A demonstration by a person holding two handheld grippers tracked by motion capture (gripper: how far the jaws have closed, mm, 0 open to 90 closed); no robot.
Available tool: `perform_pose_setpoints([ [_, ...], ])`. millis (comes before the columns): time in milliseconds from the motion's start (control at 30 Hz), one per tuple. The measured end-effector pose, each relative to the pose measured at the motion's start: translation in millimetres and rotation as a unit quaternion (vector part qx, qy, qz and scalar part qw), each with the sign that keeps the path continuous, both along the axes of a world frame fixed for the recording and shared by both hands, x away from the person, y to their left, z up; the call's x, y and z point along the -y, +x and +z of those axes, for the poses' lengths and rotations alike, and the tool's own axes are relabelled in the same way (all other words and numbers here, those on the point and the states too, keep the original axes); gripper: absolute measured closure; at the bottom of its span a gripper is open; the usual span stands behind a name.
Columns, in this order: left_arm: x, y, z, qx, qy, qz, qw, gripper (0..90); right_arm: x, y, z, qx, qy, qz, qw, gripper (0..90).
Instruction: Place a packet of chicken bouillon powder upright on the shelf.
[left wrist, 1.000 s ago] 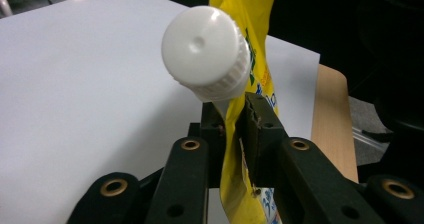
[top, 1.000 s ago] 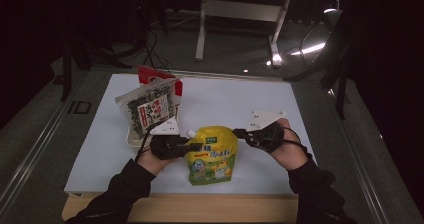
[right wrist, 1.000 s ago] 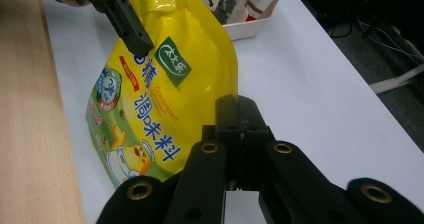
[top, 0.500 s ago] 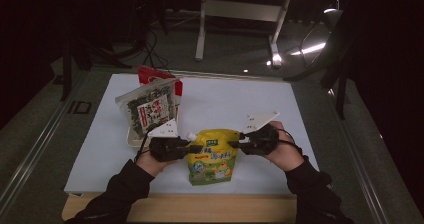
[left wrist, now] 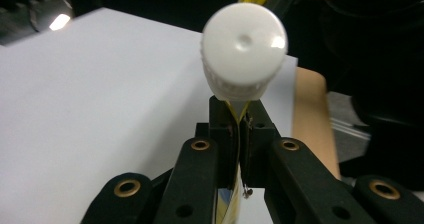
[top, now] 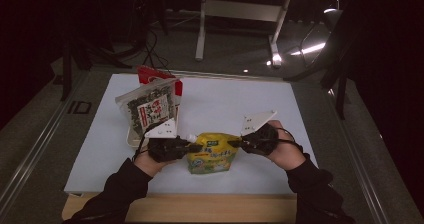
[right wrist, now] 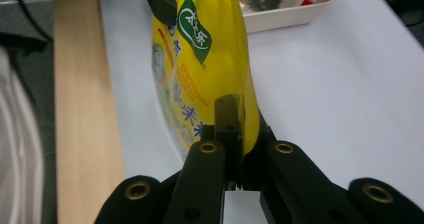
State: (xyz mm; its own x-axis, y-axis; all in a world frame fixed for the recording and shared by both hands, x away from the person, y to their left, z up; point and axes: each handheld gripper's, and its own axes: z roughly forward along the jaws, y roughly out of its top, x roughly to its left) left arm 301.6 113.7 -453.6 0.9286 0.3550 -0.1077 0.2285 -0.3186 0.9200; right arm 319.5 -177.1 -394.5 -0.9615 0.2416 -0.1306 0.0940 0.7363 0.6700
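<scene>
Since approx a sec ago both hands sit a bit closer together and the yellow pouch (top: pixel 212 153) between them looks more bunched up, lifted at its top edge. Right gripper (top: pixel 239 143) has its jaws just been closing, w/ the pouch edge between them; now they're narrow, pinching the yellow film, seen clearly in the right gripper view (right wrist: pixel 235 129). Left gripper (top: pixel 192 146) is likewise narrow, clamped on the pouch's thin seam just below the white cap (left wrist: pixel 244 49), per the left gripper view (left wrist: pixel 239 134). Pouch hangs between the two grippers near the front of the white bench (top: pixel 225 99), bottom resting on the bench surface. Behind the left hand (top: pixel 150 159) a white tray (top: pixel 131 140) holds a seaweed snack bag (top: pixel 149 108) and a red packet (top: pixel 150 75), standing tilted.
</scene>
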Motion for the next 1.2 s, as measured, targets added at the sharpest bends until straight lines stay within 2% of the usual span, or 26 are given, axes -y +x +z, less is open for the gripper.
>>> perform_pose_setpoints([
  [167,-2.5,3.4,-1.8,0.019,0.003,0.006,0.9998,85.6,-0.6,3.1,-3.2,0.0,0.013,-0.008,0.9999,89.6],
  [233,-5.1,6.2,-4.6,0.013,-0.003,0.007,0.9999,84.8,-1.1,4.2,-4.6,-0.006,0.019,-0.009,0.9997,89.6],
  [300,-6.0,7.8,-8.0,0.01,0.0,0.007,0.9999,84.4,-2.4,4.6,-6.3,-0.005,0.019,-0.009,0.9998,89.6],
  [367,-7.2,9.0,-10.1,0.007,-0.008,0.006,0.9999,83.9,-4.0,5.0,-8.9,-0.002,0.016,-0.011,0.9998,89.6],
  [567,-7.0,9.5,-10.6,0.01,-0.009,-0.008,0.9999,83.5,-0.6,6.3,-10.3,-0.014,0.025,-0.006,0.9996,88.9],
  [700,-6.6,10.2,-10.3,0.008,-0.009,-0.005,0.9999,82.8,0.6,9.7,-15.0,-0.029,0.031,-0.005,0.9991,81.3],
  [800,-6.5,9.9,-10.4,0.007,-0.009,-0.002,0.9999,81.3,-2.8,11.8,-23.2,-0.034,0.022,-0.004,0.9992,81.5],
  [867,-6.5,10.2,-10.4,0.002,-0.011,0.0,0.9999,80.0,-2.8,12.0,-24.1,-0.031,0.024,-0.004,0.9992,85.4],
  [933,-6.3,10.3,-10.6,-0.002,-0.014,0.0,0.9999,76.5,-2.6,12.6,-24.2,-0.031,0.023,0.0,0.9993,86.9],
  [1100,-5.7,8.6,-10.1,-0.009,-0.019,0.004,0.9998,60.1,-4.7,12.7,-23.1,-0.022,0.011,0.006,0.9997,89.0],
  [1200,-6.4,7.2,-9.9,-0.014,-0.023,0.006,0.9996,55.7,-5.2,12.2,-22.4,-0.02,0.011,0.008,0.9997,89.3],
])
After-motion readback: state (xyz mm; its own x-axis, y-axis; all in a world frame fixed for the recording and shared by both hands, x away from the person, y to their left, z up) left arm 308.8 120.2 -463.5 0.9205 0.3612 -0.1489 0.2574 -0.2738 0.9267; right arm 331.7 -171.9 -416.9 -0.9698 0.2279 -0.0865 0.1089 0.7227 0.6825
